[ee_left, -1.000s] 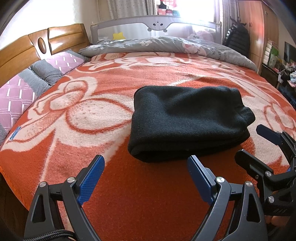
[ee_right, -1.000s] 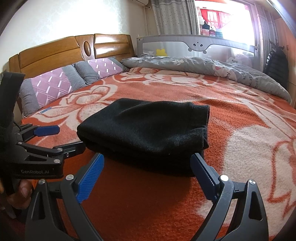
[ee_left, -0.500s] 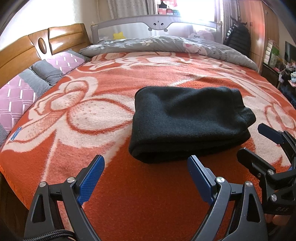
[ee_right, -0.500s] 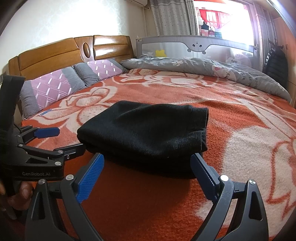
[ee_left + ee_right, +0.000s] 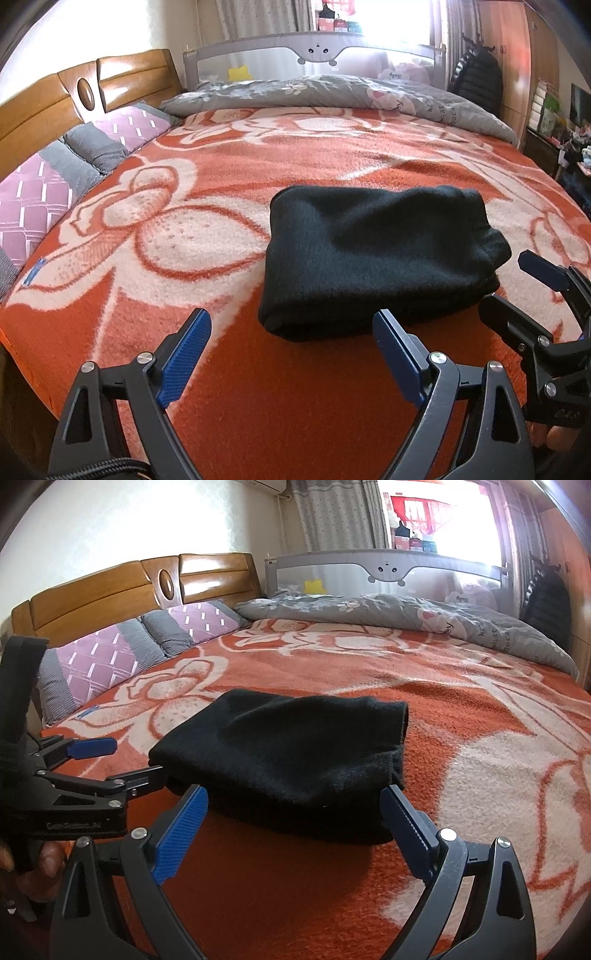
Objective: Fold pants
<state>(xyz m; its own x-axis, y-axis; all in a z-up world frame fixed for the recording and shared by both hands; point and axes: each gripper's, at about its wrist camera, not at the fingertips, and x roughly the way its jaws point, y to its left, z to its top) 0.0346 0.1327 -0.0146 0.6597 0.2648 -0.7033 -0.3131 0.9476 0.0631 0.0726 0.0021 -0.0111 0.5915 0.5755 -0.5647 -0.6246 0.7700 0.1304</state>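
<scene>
The folded black pants (image 5: 373,258) lie mid-blanket (image 5: 221,369) on the bed, bare blanket around every edge. Left gripper (image 5: 291,343) and right gripper (image 5: 295,816) hover just short of the pants' near fold, jaws spread wide, holding nothing.

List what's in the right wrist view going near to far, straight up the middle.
right gripper → black folded pants → orange floral blanket → grey quilt → grey bed rail → window

Black gripper (image 5: 290,347) frames, blue ribbed pads (image 5: 181,825), silver screws
</scene>
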